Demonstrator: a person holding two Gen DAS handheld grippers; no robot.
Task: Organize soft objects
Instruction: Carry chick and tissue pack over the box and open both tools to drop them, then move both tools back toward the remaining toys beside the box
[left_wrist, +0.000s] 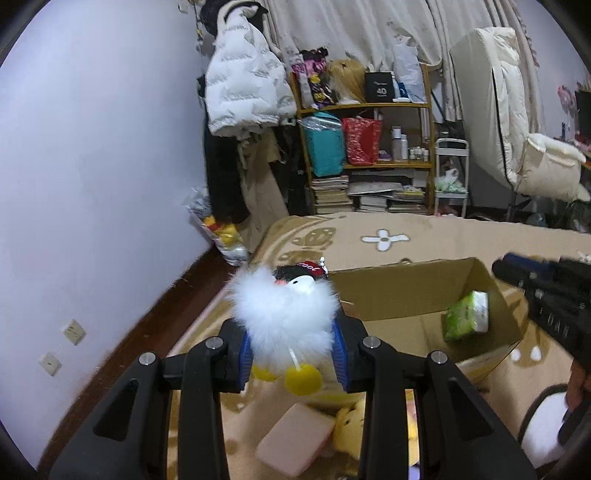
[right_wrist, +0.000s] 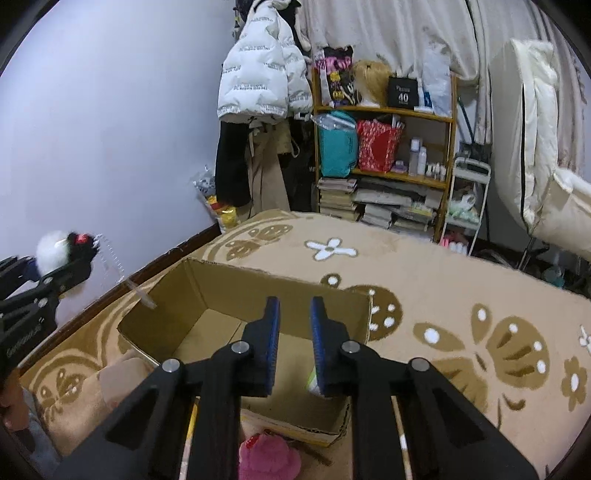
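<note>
Left gripper (left_wrist: 291, 354) clamps fluffy white penguin toy (left_wrist: 286, 314), yellow feet dangling

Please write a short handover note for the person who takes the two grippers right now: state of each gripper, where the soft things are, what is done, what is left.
Left gripper: shut on the fluffy white penguin toy, held in the air just left of the cardboard box.
Right gripper: shut, nothing between its fingers, above the box.
Done: the green tissue pack lies inside the box, at its right wall.
Left: put the penguin toy into the box. The pink block and the yellow plush lie on the blanket in front of the box, and the pink plush too.
</note>
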